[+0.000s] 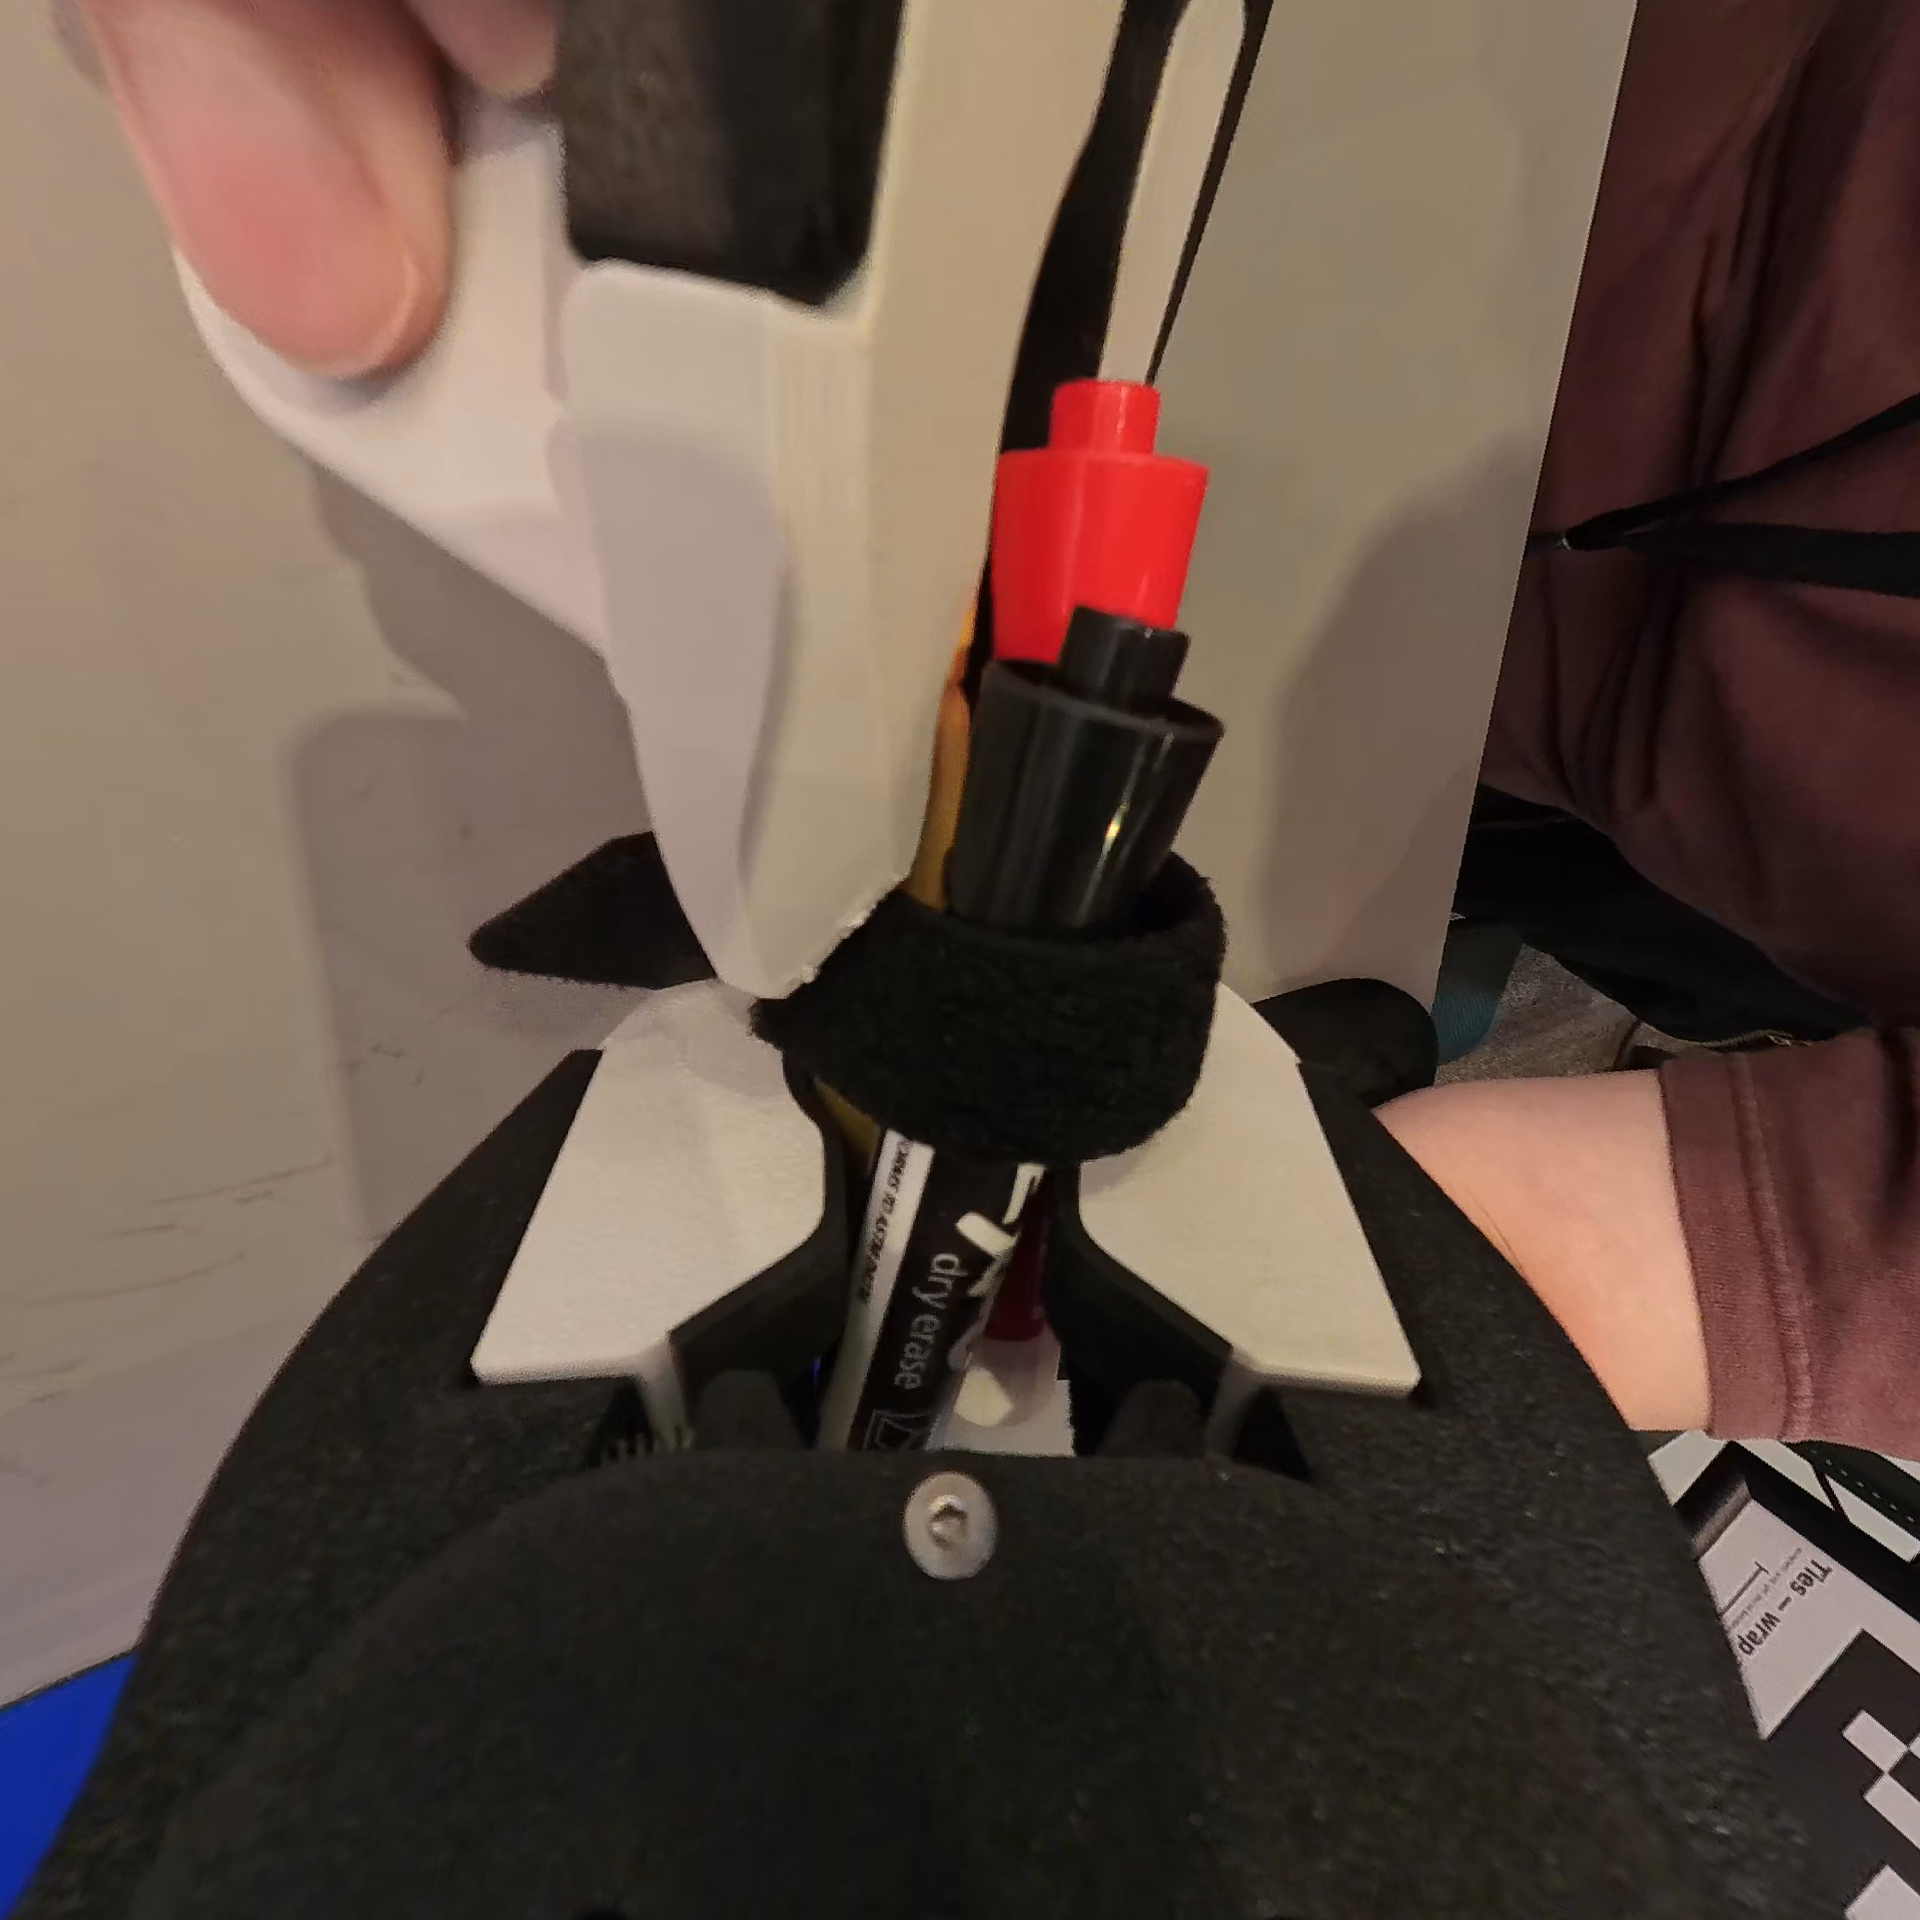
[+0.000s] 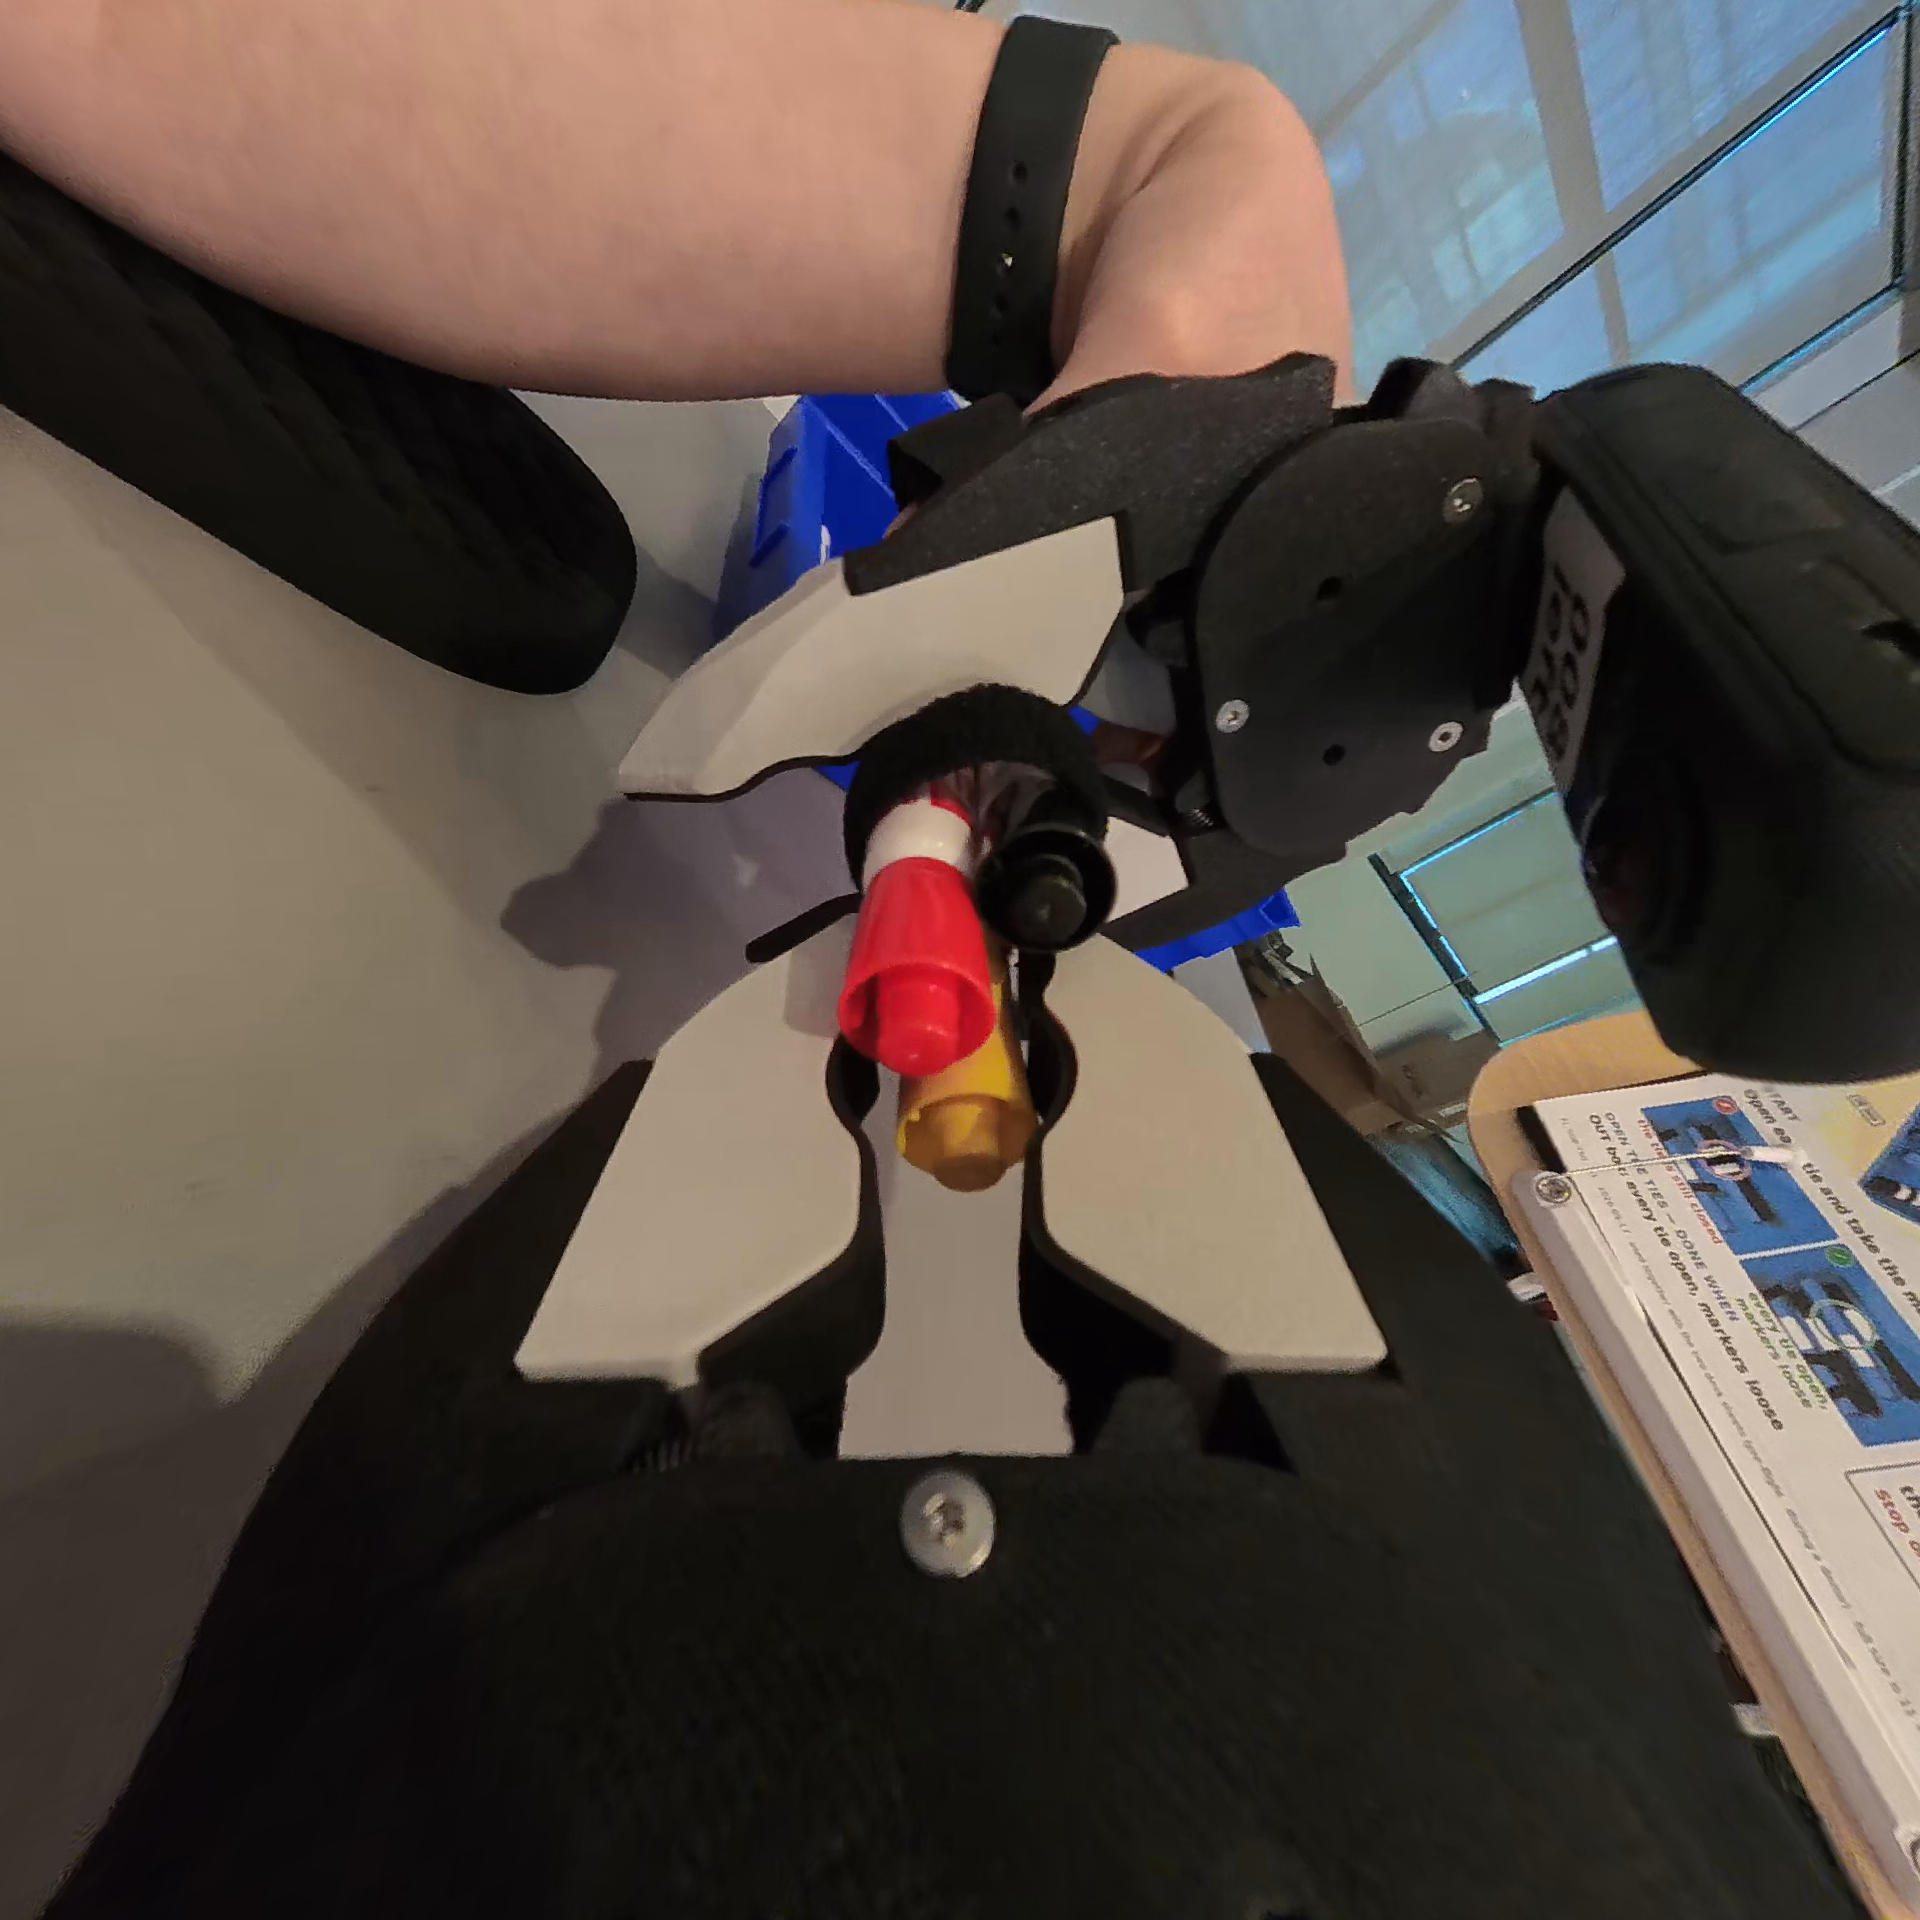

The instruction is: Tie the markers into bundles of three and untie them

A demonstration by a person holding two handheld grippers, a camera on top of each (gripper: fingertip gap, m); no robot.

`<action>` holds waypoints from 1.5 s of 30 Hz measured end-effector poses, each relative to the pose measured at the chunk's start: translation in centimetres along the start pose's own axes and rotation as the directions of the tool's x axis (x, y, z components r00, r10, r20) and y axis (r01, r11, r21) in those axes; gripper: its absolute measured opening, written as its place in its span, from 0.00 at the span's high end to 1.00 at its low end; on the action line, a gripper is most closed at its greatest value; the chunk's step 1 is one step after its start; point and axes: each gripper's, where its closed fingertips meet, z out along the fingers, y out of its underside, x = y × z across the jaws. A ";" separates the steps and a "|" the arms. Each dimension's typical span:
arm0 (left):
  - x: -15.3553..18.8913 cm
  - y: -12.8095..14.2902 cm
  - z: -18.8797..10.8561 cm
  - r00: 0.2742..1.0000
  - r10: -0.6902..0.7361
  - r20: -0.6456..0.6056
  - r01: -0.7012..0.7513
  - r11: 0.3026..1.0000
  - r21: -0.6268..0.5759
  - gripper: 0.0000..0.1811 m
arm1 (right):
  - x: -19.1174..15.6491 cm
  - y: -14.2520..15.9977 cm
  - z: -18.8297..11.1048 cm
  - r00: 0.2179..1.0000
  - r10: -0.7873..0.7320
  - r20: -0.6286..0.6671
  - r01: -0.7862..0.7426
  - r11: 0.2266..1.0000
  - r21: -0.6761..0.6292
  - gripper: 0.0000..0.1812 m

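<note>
A: What does the left gripper (image 1: 1023, 1101) hold?

B: A bundle of three markers: a black one (image 1: 1081, 800), a red one (image 1: 1096, 520) and a yellow one (image 1: 940, 810) mostly hidden behind. Its white fingers (image 1: 665, 1195) close on the barrels from both sides.

A: Tied?

B: Yes, a black strap (image 1: 997, 1039) wraps the barrels just above the fingers.

A: And the right gripper (image 1: 790, 914)?

B: It comes in from above, one white finger touching the strap's left edge. Its other finger is hidden. A sleeve (image 1: 1745, 520) shows at right.

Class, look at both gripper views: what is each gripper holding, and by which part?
The left gripper clamps the marker bundle by its barrels, just below the black strap. The right gripper closes on the bundle's capped ends.
</note>
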 end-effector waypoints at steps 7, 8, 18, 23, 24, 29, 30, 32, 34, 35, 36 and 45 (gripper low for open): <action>0.0 0.0 0.0 1.000 -0.001 -0.003 0.001 1.000 0.000 0.76 | 0.0 0.1 0.0 1.000 0.019 0.006 -0.019 1.000 0.005 0.86; 0.0 0.0 0.0 1.000 0.000 -0.005 0.000 1.000 0.001 0.76 | 0.0 0.1 -0.1 1.000 0.019 0.005 -0.019 1.000 0.007 0.86; 0.1 0.0 0.0 1.000 0.004 0.001 -0.004 1.000 -0.003 0.76 | -0.1 -0.1 -0.1 0.999 0.037 0.021 -0.038 0.999 0.013 0.87; 0.1 0.0 0.0 1.000 0.005 0.003 -0.005 1.000 -0.003 0.76 | 0.0 -0.1 -0.1 0.999 0.039 0.021 -0.039 0.999 0.016 0.87; 0.1 0.0 -0.1 1.000 0.003 0.005 -0.003 1.000 0.000 0.76 | 0.0 -0.1 0.0 0.999 0.036 0.017 -0.036 0.999 0.014 0.87; 0.1 0.1 -0.1 1.000 0.008 0.006 -0.008 1.000 -0.002 0.76 | 0.1 0.0 0.0 1.000 0.008 -0.005 -0.008 1.000 0.007 0.84; 0.1 0.0 -0.1 1.000 0.008 0.002 -0.008 1.000 -0.001 0.76 | 0.1 0.0 0.0 1.000 -0.003 -0.008 0.003 1.000 0.006 0.84; 0.2 0.0 -0.1 1.000 0.012 -0.001 -0.012 1.000 0.000 0.77 | 0.1 0.0 -0.1 1.000 -0.020 -0.012 0.020 1.000 0.003 0.84; 0.2 0.0 -0.1 1.000 0.012 -0.001 -0.012 1.000 0.003 0.77 | 0.2 0.0 -0.1 0.999 -0.028 -0.016 0.028 1.000 -0.001 0.86; 0.3 0.0 -0.1 1.000 0.013 -0.003 -0.013 1.000 0.003 0.76 | 0.1 0.0 -0.1 0.999 -0.031 -0.013 0.031 1.000 -0.003 0.86; 0.3 0.0 0.0 1.000 0.015 -0.004 -0.015 1.000 0.000 0.76 | 0.0 0.1 -0.2 0.999 -0.037 -0.009 0.037 0.999 -0.006 0.87; 0.3 0.1 -0.1 1.000 0.010 -0.009 -0.010 1.000 0.002 0.76 | -0.1 0.3 -0.1 0.999 -0.036 0.005 0.036 0.999 -0.025 0.88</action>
